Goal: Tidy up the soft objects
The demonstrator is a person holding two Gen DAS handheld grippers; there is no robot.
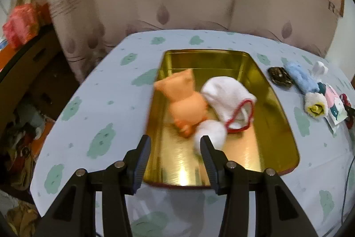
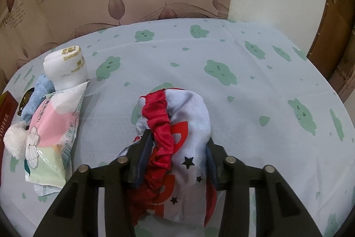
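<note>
A gold tin tray (image 1: 273, 126) lies on the cloud-print tablecloth. Inside it are an orange plush toy (image 1: 184, 101), blurred, a white cloth with red trim (image 1: 228, 99) and a white pompom (image 1: 210, 132). My left gripper (image 1: 175, 141) is open and empty, just above the tray's near end, close to the orange toy and pompom. My right gripper (image 2: 177, 139) is shut on a pale blue bundle with red ruffle and stars (image 2: 184, 126), holding it over the tablecloth.
Right of the tray lie a dark small object (image 1: 279, 77), a blue rolled towel (image 1: 299, 77), a white roll (image 1: 315, 106) and a tissue pack (image 2: 53, 132). A white slipper roll (image 2: 66, 68) stands behind it. A curtain hangs behind the table; clutter sits on the left.
</note>
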